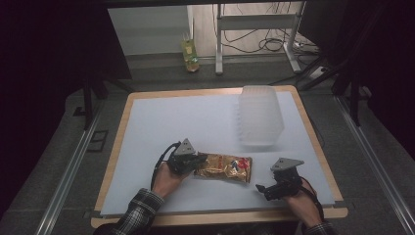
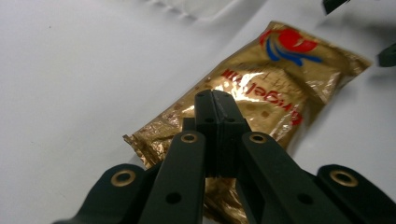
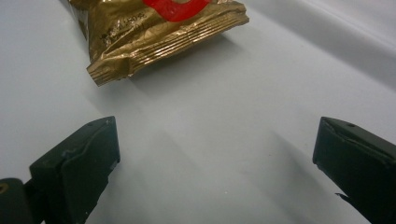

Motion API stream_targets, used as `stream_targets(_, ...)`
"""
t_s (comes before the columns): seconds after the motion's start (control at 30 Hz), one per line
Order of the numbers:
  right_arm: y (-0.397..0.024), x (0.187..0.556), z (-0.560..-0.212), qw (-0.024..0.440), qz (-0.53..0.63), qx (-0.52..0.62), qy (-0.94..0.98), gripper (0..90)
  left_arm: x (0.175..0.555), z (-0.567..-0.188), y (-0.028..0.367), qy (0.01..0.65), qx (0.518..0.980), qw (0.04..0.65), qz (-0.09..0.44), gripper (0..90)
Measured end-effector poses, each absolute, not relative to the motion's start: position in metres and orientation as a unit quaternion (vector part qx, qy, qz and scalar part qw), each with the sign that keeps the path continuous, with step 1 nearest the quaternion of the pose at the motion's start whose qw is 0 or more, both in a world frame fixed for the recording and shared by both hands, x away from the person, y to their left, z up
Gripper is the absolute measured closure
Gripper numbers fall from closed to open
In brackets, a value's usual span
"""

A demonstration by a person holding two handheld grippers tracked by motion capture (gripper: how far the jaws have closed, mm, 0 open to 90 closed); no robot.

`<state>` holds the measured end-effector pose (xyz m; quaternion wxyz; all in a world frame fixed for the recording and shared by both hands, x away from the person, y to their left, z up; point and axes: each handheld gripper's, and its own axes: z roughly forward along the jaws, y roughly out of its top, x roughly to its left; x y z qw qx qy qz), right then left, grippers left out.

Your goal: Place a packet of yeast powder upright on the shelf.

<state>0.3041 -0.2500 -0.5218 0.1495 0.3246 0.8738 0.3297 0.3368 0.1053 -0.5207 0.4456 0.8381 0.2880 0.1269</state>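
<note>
Item: gold snack packet (image 1: 225,167), lying flat on the white table (image 1: 161,127), well in front of the clear plastic container (image 1: 260,116). We cannot tell what the container holds.

We record the left gripper (image 1: 195,160) at the packet's left end, jaws brought fully together; the left gripper view (image 2: 215,105) puts them over the packet's crimped end, though we cannot tell whether foil is pinched.

The right gripper (image 1: 266,188) rests just right of the packet, jaws wide apart and holding nothing.

The right gripper view adds the packet's ribbed seal (image 3: 159,42); the left gripper view shows its red lettering.
</note>
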Motion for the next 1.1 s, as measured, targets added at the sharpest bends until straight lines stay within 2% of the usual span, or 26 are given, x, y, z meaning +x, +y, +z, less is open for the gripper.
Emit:
stream_targets(0.17, -0.248, 0.304, -0.522, 0.148, 0.329, 0.321, 0.876, 0.8, 0.339, -0.529, 0.099, 0.293, 0.850, 0.419, 0.129, 89.8)
stream_targets(0.37, -0.250, 0.304, -0.522, 0.148, 0.332, 0.323, 0.874, 0.8, 0.341, -0.532, 0.106, 0.298, 0.847, 0.425, 0.110, 89.9)
stream_targets(0.73, -0.251, 0.303, -0.520, 0.148, 0.334, 0.324, 0.873, 0.8, 0.334, -0.537, 0.115, 0.289, 0.846, 0.430, 0.124, 90.0)
stream_targets(0.93, -0.250, 0.303, -0.519, 0.136, 0.340, 0.330, 0.870, 0.8, 0.328, -0.539, 0.116, 0.293, 0.842, 0.432, 0.136, 90.0)
stream_targets(1.1, -0.247, 0.305, -0.518, 0.114, 0.346, 0.337, 0.868, 0.8, 0.327, -0.541, 0.123, 0.309, 0.833, 0.443, 0.116, 90.0)
